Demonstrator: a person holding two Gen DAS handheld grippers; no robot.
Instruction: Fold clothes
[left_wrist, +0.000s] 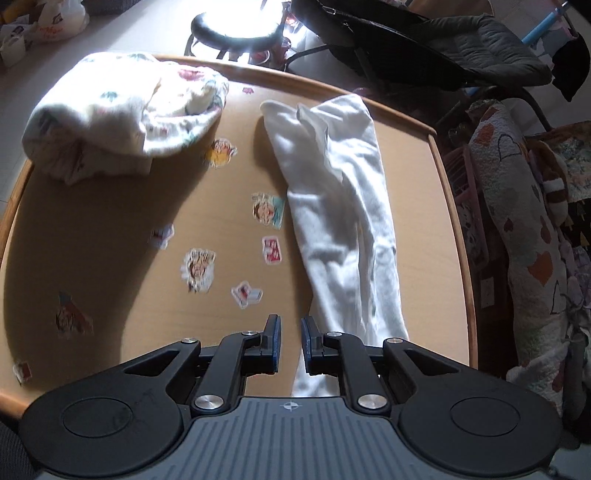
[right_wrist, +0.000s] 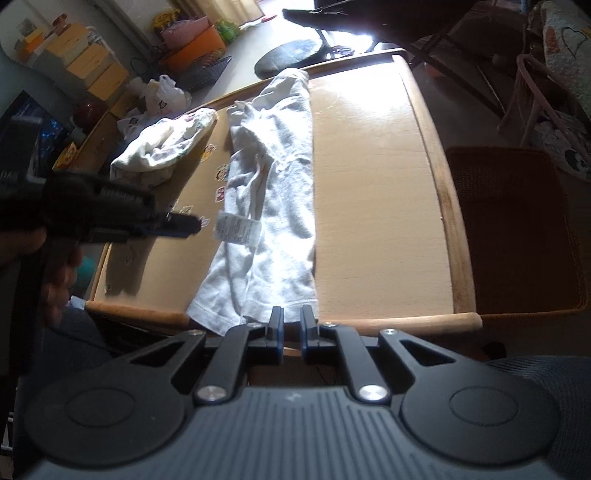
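A low table of pale wood with a raised rounded rim (left_wrist: 448, 206) fills both views, its top dotted with small cartoon stickers (left_wrist: 199, 267). A long white cotton garment, folded lengthways into a narrow strip (left_wrist: 332, 206), runs from the near edge toward the far edge; in the left wrist view it lies at about one o'clock from the table's middle, and its near end hangs over the rim. A white care label (right_wrist: 236, 227) shows on its left side in the right wrist view. At about ten o'clock, well apart from the strip, sits a crumpled white garment printed with small coloured figures (left_wrist: 122, 114). The left gripper (left_wrist: 291, 343) hovers over the near part of the table just beside the strip's left edge, its blue-padded fingers (left_wrist: 275, 341) a narrow gap apart with bare wood between them and no cloth pinched. In the right wrist view it reaches in from nine o'clock, blurred, with a hand (right_wrist: 55, 273) under it. The right gripper (right_wrist: 291, 328) sits at the near rim, right at the hem of the white strip; its jaws stand narrowly apart, and the hem lies just beyond the tips, not clamped as far as I can see. A brown woven seat (right_wrist: 517, 229) stands at three o'clock beside the table.
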